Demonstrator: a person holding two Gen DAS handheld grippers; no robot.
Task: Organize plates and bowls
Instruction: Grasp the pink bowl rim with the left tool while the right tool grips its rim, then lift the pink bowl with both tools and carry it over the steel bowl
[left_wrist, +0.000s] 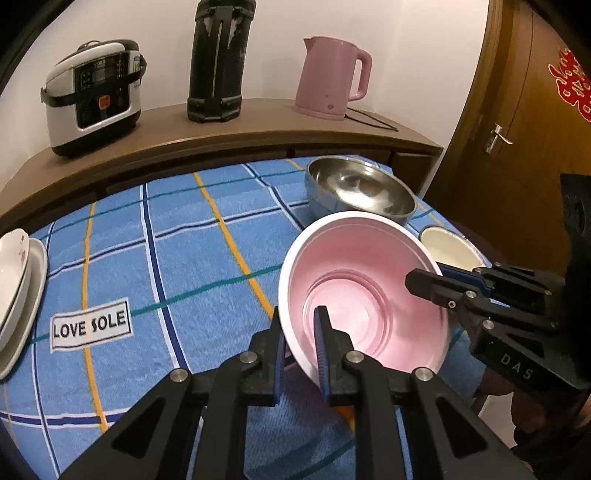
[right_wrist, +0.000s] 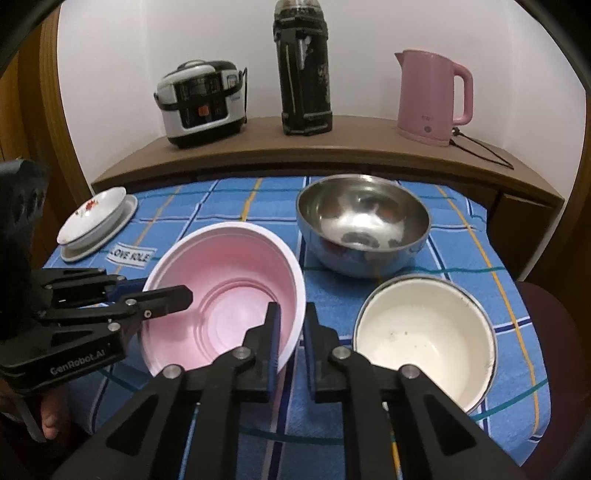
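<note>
A pink bowl with a white rim (left_wrist: 354, 295) (right_wrist: 229, 295) is held tilted just above the blue checked cloth. My left gripper (left_wrist: 301, 317) is shut on its left rim, one finger inside, one outside; it also shows in the right wrist view (right_wrist: 166, 295). My right gripper (right_wrist: 291, 314) is shut on the opposite rim and shows in the left wrist view (left_wrist: 424, 284). A steel bowl (left_wrist: 360, 188) (right_wrist: 362, 221) stands behind. A white enamel bowl (right_wrist: 424, 332) (left_wrist: 448, 247) stands at the right. A floral dish on a white plate (right_wrist: 92, 218) (left_wrist: 14, 280) sits at the far left.
The cloth (left_wrist: 192, 266) carries a "LOVE SOLE" label (left_wrist: 90, 325). Behind it a wooden sideboard (right_wrist: 369, 144) holds a rice cooker (right_wrist: 203, 103), a black thermos (right_wrist: 303, 70) and a pink kettle (right_wrist: 432, 96). A wooden door (left_wrist: 517, 122) stands at the right.
</note>
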